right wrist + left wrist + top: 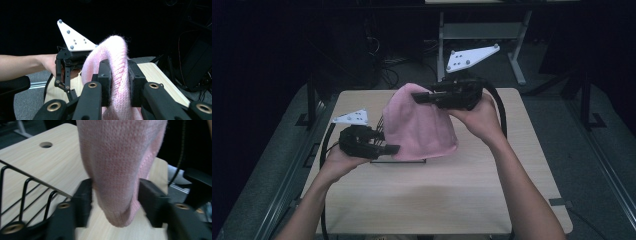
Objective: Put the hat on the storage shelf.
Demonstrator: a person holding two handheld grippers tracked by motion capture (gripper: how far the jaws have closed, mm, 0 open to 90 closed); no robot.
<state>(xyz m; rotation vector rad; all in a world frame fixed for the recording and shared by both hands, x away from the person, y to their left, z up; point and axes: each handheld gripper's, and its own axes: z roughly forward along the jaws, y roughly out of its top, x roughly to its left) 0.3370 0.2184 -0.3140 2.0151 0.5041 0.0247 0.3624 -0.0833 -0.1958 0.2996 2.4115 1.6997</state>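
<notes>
Fuzzy pink knit hat [419, 125]; matt wood-grain table [447, 195]; black wire rack [27, 195].

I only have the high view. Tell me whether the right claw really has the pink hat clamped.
Observer: Yes. In the right gripper view the right claw pinches a fold of the pink hat between both jaws.
Operator: Now report the left claw.
Observer: The left claw has its jaws on either side of the hat's lower end, touching the knit.
Operator: Say what sits beside that claw.
Observer: A black wire rack rests on the table by its left jaw.
</notes>
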